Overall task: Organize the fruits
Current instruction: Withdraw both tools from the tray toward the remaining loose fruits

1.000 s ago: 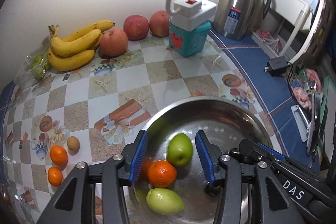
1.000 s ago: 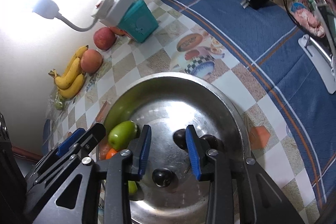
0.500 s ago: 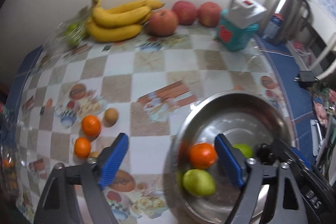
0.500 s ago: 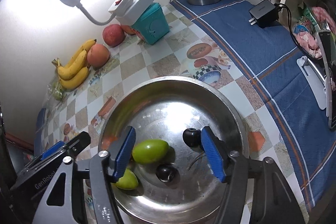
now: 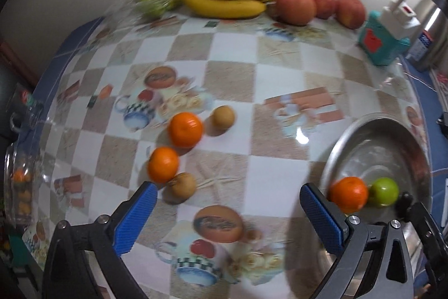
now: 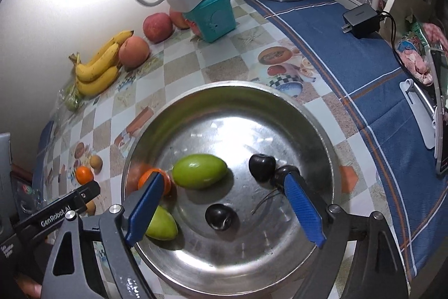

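Swinging my left gripper (image 5: 226, 212) off the round steel bowl (image 5: 364, 131) toward loose oranges (image 5: 163, 164), jaws opening empty; right gripper (image 6: 224, 203) opening empty above bowl.

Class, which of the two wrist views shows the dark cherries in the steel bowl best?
The right wrist view: it looks straight into the bowl and shows three cherries, one partly behind a finger. The left wrist view catches only the bowl's edge, with an orange and a green fruit; no cherries show.
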`<state>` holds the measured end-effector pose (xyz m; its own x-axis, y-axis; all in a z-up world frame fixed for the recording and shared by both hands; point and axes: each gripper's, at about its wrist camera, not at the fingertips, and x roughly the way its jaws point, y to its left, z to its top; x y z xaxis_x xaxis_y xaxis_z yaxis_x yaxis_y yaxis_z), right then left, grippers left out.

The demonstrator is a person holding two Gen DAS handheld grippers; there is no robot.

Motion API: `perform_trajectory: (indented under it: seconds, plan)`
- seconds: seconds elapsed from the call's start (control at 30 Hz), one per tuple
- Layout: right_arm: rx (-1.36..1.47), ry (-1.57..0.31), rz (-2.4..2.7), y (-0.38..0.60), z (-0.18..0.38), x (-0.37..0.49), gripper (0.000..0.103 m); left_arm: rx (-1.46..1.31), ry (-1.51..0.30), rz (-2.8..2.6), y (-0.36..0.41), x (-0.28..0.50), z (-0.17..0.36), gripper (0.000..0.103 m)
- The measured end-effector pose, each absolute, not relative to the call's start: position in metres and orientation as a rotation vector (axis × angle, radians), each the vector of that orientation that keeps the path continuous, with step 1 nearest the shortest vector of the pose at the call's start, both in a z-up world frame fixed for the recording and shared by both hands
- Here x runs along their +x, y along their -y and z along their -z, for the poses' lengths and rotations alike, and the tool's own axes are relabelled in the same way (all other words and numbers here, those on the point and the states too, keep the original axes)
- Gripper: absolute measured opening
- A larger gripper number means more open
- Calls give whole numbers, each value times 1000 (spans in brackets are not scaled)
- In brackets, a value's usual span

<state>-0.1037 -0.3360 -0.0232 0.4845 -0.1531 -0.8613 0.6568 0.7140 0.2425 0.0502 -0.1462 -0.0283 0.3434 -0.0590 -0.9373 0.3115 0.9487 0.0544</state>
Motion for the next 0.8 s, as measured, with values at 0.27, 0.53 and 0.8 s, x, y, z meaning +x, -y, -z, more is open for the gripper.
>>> perform_trajectory:
  seconds: [0.27, 0.53, 0.8]
  plan:
    - [578, -945, 559, 328, 25, -104, 98, 245, -1195, 173, 112, 51, 31, 103]
    - [522, -966, 551, 313, 28, -98, 98, 243, -1208, 189, 93, 45, 30, 103]
    - [486, -934, 499, 292, 23, -92, 98, 214, -1192, 178, 63, 49, 21, 103]
